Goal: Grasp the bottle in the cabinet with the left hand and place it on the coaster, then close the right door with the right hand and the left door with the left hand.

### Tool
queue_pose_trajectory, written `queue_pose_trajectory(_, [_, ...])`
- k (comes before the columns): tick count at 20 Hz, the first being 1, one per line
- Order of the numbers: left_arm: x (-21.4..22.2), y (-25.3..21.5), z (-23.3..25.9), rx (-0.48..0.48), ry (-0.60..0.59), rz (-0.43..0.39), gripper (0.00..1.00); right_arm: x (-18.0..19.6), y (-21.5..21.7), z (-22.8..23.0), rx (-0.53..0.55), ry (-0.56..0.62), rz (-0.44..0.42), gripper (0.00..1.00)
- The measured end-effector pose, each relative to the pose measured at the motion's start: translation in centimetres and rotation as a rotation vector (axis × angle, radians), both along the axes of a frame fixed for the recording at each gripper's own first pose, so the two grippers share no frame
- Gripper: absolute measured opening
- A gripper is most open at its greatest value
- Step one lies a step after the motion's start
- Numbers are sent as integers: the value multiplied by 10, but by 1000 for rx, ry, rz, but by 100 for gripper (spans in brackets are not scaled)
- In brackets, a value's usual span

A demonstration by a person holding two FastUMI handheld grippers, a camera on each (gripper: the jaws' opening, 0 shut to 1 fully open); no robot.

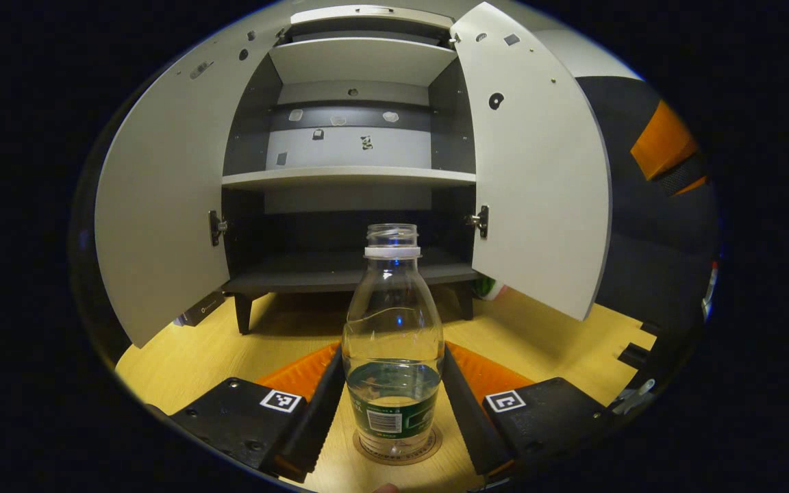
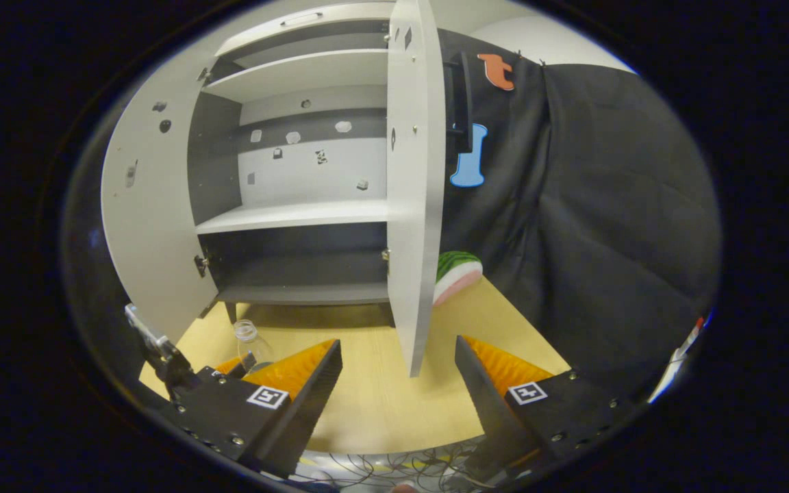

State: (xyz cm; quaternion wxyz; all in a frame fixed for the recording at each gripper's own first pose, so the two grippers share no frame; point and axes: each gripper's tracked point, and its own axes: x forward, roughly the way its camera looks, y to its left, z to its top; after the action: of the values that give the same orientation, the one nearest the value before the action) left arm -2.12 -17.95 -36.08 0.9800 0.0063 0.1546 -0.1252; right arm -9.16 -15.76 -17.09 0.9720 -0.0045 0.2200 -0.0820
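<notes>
A clear, capless plastic bottle [image 1: 393, 322] with a green label stands upright on a round cork coaster [image 1: 429, 446] on the wooden table. My left gripper [image 1: 393, 356] is shut on the bottle, a finger pressed against each side of its body. The grey cabinet [image 1: 348, 178] stands behind with both doors open, left door [image 1: 161, 205] and right door [image 1: 538, 171]; its shelves are bare. In the right gripper view, my right gripper [image 2: 398, 356] is open and holds nothing. The right door's edge [image 2: 414, 205] stands just ahead of it, and the bottle [image 2: 249, 337] shows low at the left.
A watermelon-slice toy [image 2: 456, 274] lies on the wooden table [image 2: 367, 397] behind the right door, against the black cloth wall. Cables [image 2: 367, 469] trail along the table's near edge. A small dark box [image 1: 201, 309] sits under the left door.
</notes>
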Motion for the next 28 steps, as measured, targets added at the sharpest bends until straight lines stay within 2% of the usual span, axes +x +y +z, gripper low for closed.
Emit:
queue_pose_trajectory(2, [0, -2, 0, -29, -17, -5, 83, -4, -1, -4, 13, 15, 1, 100])
queue_pose_trajectory(7, [4, -4, 0, -9, -43, -6, 83, -8, -2, -10, 17, 33, 2, 98])
queue_pose_trajectory(8, [3, -6, -5, -20, -30, -9, 83, -9, -1, -10, 20, 34, 4, 100])
queue_pose_trajectory(9, [1, -6, -9, -21, -14, -6, 83, -9, -1, -9, 21, 33, 5, 98])
queue_pose_trajectory(11, [0, -9, -2, -6, -61, -17, 83, -10, 0, -8, 23, 32, 8, 98])
queue_pose_trajectory(16, [-8, -3, -5, 47, -74, -16, 83, -15, -2, -10, 35, 35, 7, 100])
queue_pose_trajectory(18, [-9, -3, -8, 51, -63, -18, 84, -17, -1, -12, 46, 36, 6, 98])
queue_pose_trajectory(19, [-10, -4, -7, 48, -62, -22, 84, -17, -1, -13, 48, 39, 6, 100])
queue_pose_trajectory(26, [-9, -3, 23, 52, -110, -23, 89, -17, 5, -1, 60, 15, 18, 98])
queue_pose_trajectory(28, [-8, -4, 39, 49, -127, -32, 89, -16, 4, 7, 61, 0, 21, 100])
